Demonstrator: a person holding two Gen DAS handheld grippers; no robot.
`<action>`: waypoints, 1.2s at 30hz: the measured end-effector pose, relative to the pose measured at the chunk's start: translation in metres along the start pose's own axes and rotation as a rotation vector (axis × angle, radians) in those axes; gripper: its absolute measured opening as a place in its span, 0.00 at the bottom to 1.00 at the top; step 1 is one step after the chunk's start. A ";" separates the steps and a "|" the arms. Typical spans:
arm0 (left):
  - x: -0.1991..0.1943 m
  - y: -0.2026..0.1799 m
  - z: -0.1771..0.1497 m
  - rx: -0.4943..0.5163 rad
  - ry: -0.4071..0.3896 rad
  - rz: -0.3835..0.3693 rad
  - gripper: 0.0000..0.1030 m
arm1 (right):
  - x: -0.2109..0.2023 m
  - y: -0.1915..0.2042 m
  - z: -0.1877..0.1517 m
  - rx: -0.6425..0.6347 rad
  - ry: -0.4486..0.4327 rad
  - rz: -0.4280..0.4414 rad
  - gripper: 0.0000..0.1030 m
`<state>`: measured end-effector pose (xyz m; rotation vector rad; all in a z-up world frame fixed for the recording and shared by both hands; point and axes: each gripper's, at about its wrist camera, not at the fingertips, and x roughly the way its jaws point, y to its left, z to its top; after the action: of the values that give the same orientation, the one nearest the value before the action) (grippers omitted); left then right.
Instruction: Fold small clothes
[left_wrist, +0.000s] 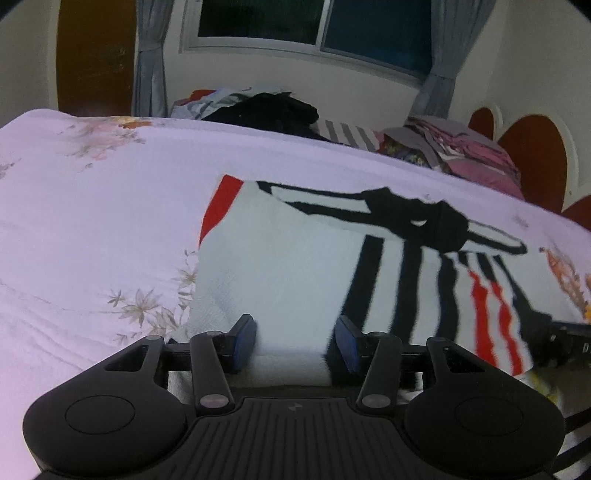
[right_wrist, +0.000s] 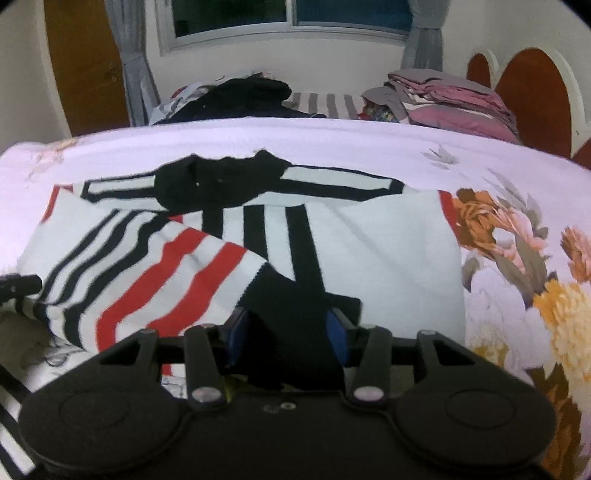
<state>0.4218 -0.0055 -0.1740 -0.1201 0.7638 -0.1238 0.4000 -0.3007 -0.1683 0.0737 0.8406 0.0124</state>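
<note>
A small white knit sweater (left_wrist: 295, 266) with black and red stripes and a black collar lies on the bed; it also shows in the right wrist view (right_wrist: 388, 258). One striped sleeve (right_wrist: 159, 273) is folded across its front. My left gripper (left_wrist: 295, 341) stands open at the sweater's near white hem, fabric between its blue pads (left_wrist: 245, 341). My right gripper (right_wrist: 288, 334) stands open around the black bottom edge (right_wrist: 295, 325), blue pads (right_wrist: 337, 334) either side. The right gripper's tip shows at the left view's right edge (left_wrist: 561, 338).
The bed has a lilac floral sheet (left_wrist: 92, 221), with big orange and pink flowers at the right (right_wrist: 517, 266). Behind it lie a black clothes heap (right_wrist: 236, 96), a striped cloth (right_wrist: 325, 103) and a stack of folded pink and grey clothes (right_wrist: 450, 99). A window, curtains and door are behind.
</note>
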 end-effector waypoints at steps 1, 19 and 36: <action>-0.004 -0.002 0.000 -0.004 -0.003 -0.007 0.48 | -0.003 0.001 0.000 0.007 -0.002 0.010 0.46; -0.050 -0.068 -0.026 0.105 0.014 -0.090 0.48 | -0.038 0.038 -0.029 -0.042 0.043 0.135 0.48; -0.089 -0.014 -0.097 0.141 0.112 0.027 0.48 | -0.074 -0.025 -0.091 -0.111 0.069 -0.030 0.49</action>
<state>0.2898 -0.0114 -0.1808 0.0316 0.8658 -0.1595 0.2826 -0.3230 -0.1758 -0.0444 0.9086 0.0337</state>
